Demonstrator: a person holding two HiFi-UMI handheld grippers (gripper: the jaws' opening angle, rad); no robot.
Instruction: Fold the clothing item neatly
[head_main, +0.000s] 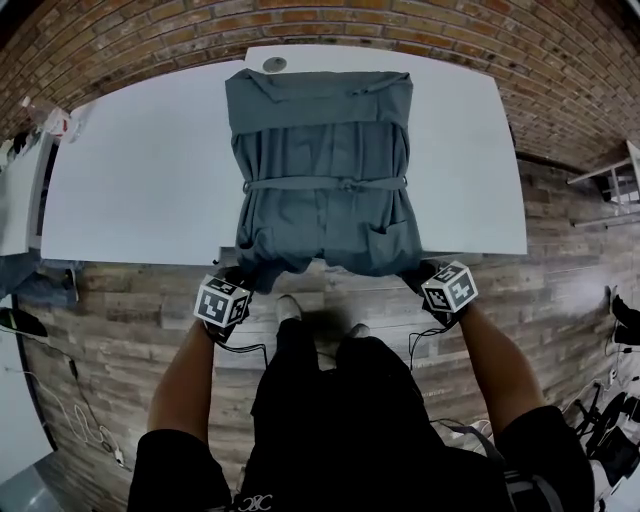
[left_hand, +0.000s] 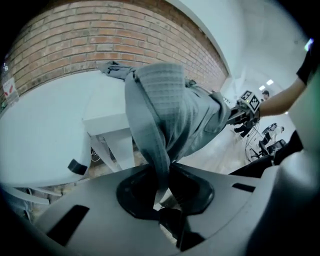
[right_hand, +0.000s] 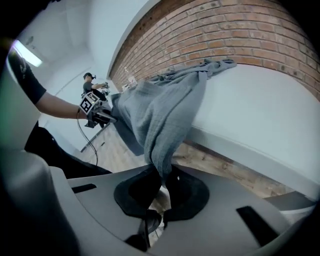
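Garment (head_main: 320, 170), grey, lies on the white desk (head_main: 140, 170), near hem overhanging; left tool (head_main: 243, 272) and right tool (head_main: 415, 270) each clamp a near hem corner.

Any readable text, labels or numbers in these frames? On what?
No readable words or numbers.
Left marker cube, right marker cube: square patterns only, no letters.
White logo on the person's black shirt: too blurred.
Red-and-white object by the brick wall: too small.
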